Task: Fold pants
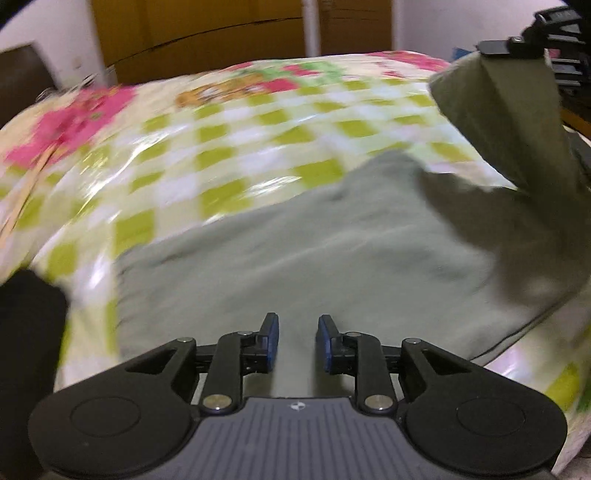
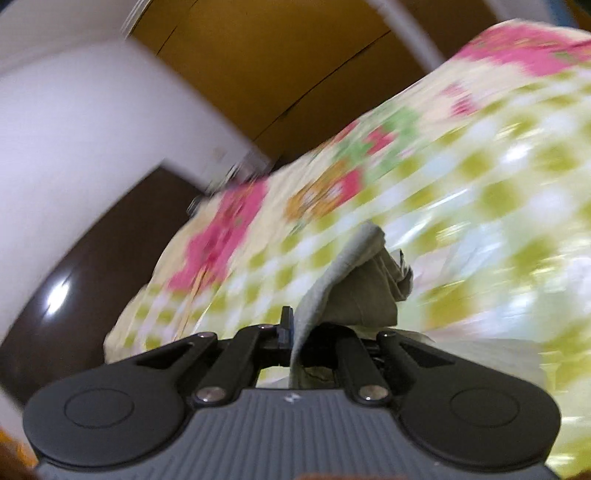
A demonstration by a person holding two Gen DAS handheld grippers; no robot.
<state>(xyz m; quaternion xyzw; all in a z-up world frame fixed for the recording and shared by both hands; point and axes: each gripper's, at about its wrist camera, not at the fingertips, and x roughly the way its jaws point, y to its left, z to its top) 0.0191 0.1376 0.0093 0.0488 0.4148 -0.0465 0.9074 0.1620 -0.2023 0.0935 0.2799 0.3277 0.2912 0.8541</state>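
Lying across the near edge of a bed (image 1: 229,155) spread with a green-and-white checked cover (image 1: 207,140), a pair of grey-green pants (image 1: 314,258) takes up most of the left wrist view, its cloth flat at the middle and lifted at the right side. The left gripper (image 1: 297,341) hangs over the flat part with its blue-padded jaws parted and nothing between them. At the bed's right edge a length of the pants rises in a taut strip to the right gripper (image 1: 511,50), whose black frame shows at the upper right corner of that view. In the right wrist view the right gripper (image 2: 295,328) is clamped on a bunched fold of the pants (image 2: 354,280), the cloth spilling forward over the closed jaws. Pink and orange flower prints (image 1: 62,125) mark the cover towards the far edge of the bed. Brown wooden panels (image 1: 207,26) and a white wall (image 2: 74,122) stand behind. Both views are smeared with blur.
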